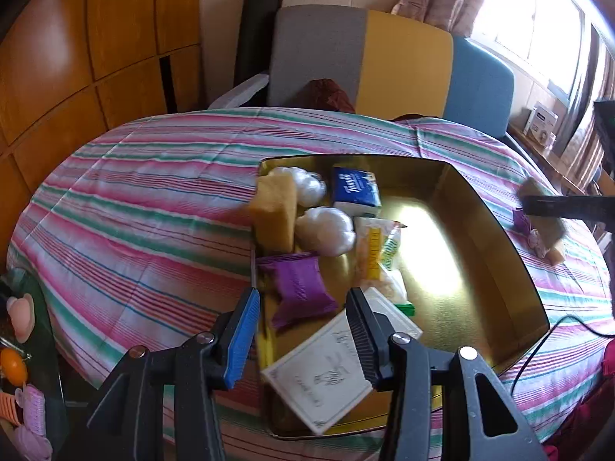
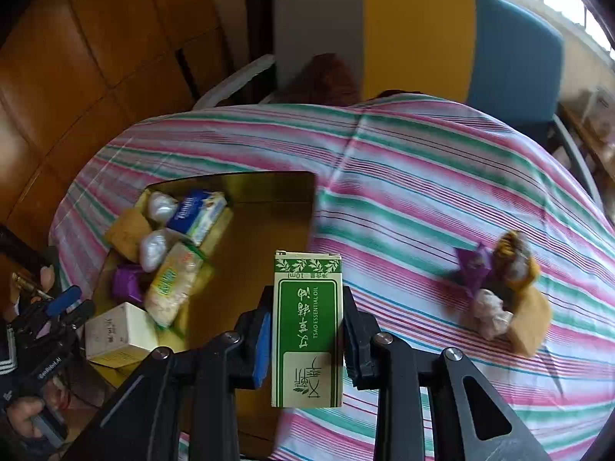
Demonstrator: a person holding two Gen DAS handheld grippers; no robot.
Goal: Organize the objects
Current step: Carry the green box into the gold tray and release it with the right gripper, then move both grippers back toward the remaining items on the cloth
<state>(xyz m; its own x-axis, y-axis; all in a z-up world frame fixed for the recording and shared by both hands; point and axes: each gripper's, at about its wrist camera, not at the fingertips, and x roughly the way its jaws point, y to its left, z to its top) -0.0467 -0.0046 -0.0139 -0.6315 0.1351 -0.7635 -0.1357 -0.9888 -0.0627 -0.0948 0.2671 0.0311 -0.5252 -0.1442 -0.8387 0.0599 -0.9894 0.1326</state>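
Fingers of the right gripper (image 2: 305, 330) are closed on a green-and-white essential-oil box (image 2: 307, 330), pads pressing its two long sides. The box's long axis runs along the fingers, toward twelve o'clock in the right wrist view, and its far end sticks out well past the pads. It hangs above the striped tablecloth (image 2: 423, 176), at the right edge of the gold tray (image 2: 265, 188).

The tray's bare gold floor lies at about ten o'clock from the held box, so the drop-off likely calls for a short carry leftward and down. The right hand is the one placed for this; the box is already in its grip.

The left gripper (image 1: 303, 330) stands partly open over the near left corner of the tray and holds nothing; a white carton (image 1: 315, 376) lies on the tray below and between the fingers, and no pad visibly presses it.

Farther in, along the tray's left side, sit a purple packet (image 1: 300, 288), a yellow snack bag (image 1: 378, 253), two white wads (image 1: 326, 228), a yellow sponge (image 1: 275, 215) and a blue tissue pack (image 1: 355, 192).

Well apart, at three o'clock from the held box, a small heap (image 2: 507, 292) of a purple wrapper, a pale wad and a sponge-like block lies on the cloth, not yet gathered.
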